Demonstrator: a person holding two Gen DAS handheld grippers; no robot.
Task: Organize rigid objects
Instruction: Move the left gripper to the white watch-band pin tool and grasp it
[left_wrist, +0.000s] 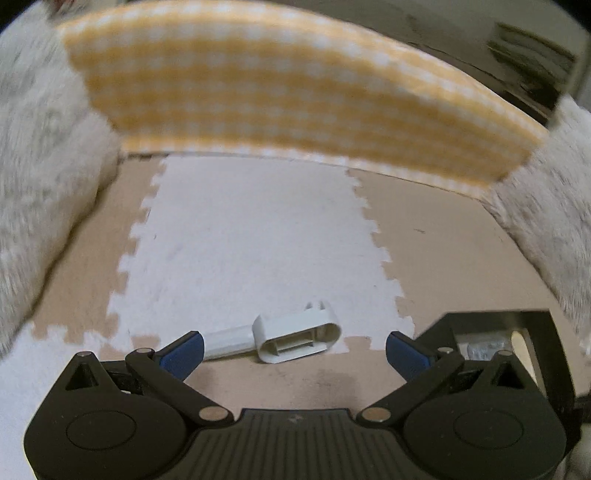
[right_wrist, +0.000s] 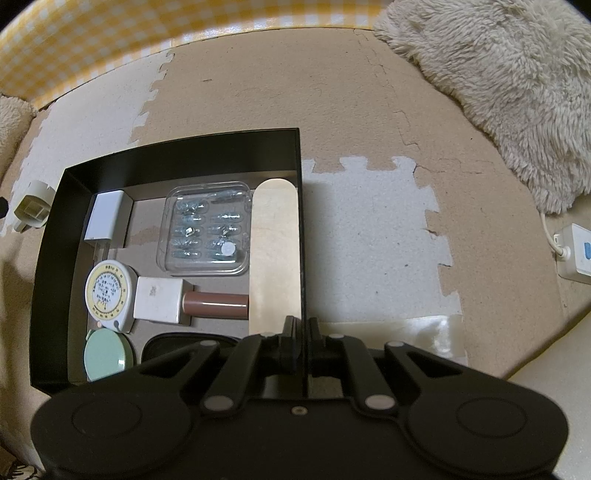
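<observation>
Your left hand-held gripper (left_wrist: 294, 349) hangs wide open over the foam floor mat (left_wrist: 251, 236), a white plastic clip (left_wrist: 295, 336) lying on the mat between its blue fingertips (left_wrist: 183, 350). Your right hand-held gripper (right_wrist: 303, 332) is clamped on the right wall of the black tray (right_wrist: 300, 192), which holds small items.

Left wrist view's pretty smeared, the yellow checked cloth (left_wrist: 288, 92) at 12 o'clock is all motion blur, the black tray (left_wrist: 491, 332) at 4 o'clock is half behind the gripper, and over on the right wrist the green round lid (right_wrist: 105, 354) and black case (right_wrist: 173, 345) at 7 o'clock get covered by the gripper body, power strip (right_wrist: 578, 253) chopped at 3 o'clock.
</observation>
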